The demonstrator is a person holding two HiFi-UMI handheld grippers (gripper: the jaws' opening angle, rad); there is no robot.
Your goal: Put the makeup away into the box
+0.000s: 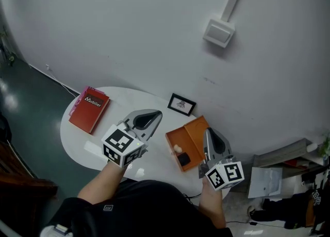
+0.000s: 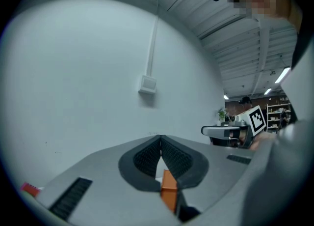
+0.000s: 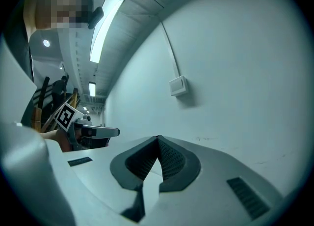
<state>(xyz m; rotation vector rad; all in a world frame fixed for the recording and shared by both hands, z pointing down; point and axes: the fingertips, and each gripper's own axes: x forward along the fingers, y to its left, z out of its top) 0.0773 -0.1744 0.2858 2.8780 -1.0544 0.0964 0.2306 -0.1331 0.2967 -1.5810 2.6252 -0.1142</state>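
Observation:
An open orange box (image 1: 171, 139) sits on the round white table (image 1: 77, 138), its lid folded back to the right. Inside lie a small cream item (image 1: 178, 149) and a black item (image 1: 184, 158). My left gripper (image 1: 152, 114) hovers just left of the box, its jaws meeting at the tips (image 2: 160, 138) with nothing pinched. A strip of the orange box (image 2: 168, 190) shows through the gap below the pads. My right gripper (image 1: 208, 131) hangs over the box's right side, shut and empty (image 3: 158, 138).
A red book (image 1: 90, 108) lies at the table's left and a small black picture frame (image 1: 181, 104) stands at the back by the white wall. A wall switch box (image 1: 218, 32) is mounted higher up. Papers and clutter (image 1: 265, 182) lie on the floor at right.

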